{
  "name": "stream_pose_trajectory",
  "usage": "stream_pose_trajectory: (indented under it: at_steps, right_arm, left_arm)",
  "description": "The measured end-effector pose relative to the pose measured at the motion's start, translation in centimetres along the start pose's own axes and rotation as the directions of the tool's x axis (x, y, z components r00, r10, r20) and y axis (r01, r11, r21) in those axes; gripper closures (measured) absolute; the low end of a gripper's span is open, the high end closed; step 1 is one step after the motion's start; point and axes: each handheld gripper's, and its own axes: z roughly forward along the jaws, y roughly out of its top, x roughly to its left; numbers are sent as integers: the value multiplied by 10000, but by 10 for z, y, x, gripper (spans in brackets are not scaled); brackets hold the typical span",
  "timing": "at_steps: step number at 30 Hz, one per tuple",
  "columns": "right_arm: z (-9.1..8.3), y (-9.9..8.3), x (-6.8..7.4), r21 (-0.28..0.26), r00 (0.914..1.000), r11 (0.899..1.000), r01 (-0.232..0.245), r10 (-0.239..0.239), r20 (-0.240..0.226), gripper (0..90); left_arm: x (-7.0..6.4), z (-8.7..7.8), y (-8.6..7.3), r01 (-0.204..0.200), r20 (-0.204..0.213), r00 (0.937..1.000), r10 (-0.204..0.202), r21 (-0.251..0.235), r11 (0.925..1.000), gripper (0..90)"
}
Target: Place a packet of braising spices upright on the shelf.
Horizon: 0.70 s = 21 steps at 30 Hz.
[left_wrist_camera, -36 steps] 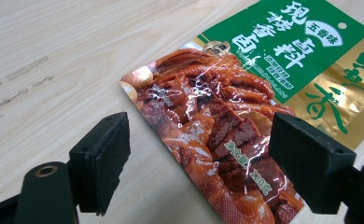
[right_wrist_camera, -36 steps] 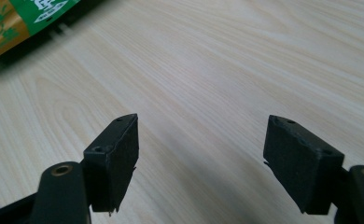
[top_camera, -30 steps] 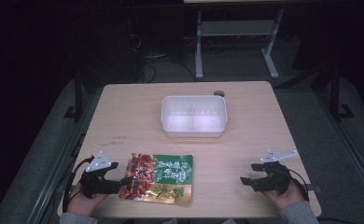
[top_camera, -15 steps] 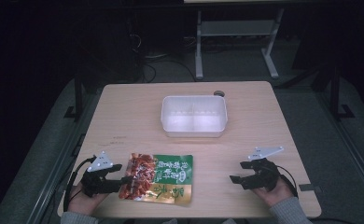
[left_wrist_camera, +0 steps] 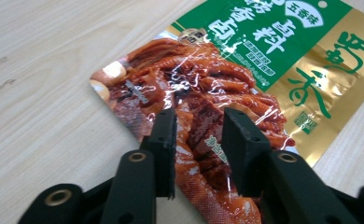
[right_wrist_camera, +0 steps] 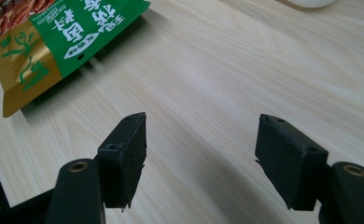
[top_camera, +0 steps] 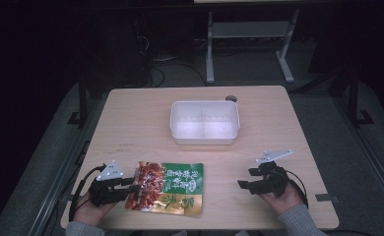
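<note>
Glossy red-green-gold snack packet (top_camera: 166, 188), flat.

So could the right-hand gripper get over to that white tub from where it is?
Probably yes: the right gripper is open with nothing in it, and bare table lies between it and the white tub.

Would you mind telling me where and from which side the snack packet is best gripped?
Probably at the thin red edge of the snack packet, from the person's left: it lies flat on the table, so only an edge fits between jaws, and the left gripper already straddles that one.
</note>
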Motion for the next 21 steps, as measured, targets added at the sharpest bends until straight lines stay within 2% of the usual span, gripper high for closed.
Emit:
stream_pose_trajectory:
  at_steps: [2,5,9,16,18,21]
  right_arm:
    - [3,3,2,68,10000,10000,48,-47,-82,353]
    - [6,7,5,121,9999,9999,50,-48,-166,368]
    - [19,19,17,203,9982,9997,142,-130,-587,378]
    - [37,40,37,280,9942,9979,590,-562,-918,402]
    - [45,48,44,235,9910,9982,549,-516,-1237,420]
    - [51,52,47,282,9885,9981,543,-498,-1430,445]
  left_arm:
    - [-1,5,1,-138,174,9998,132,342,9993,712]
    - [-1,8,1,-227,197,9996,217,546,9982,737]
    - [-1,9,2,-285,299,9992,267,588,9979,806]
    - [0,12,2,-304,385,9989,274,798,9963,836]
    - [0,13,3,-271,385,9990,240,819,9963,838]
    - [1,15,3,-271,396,9989,237,894,9956,839]
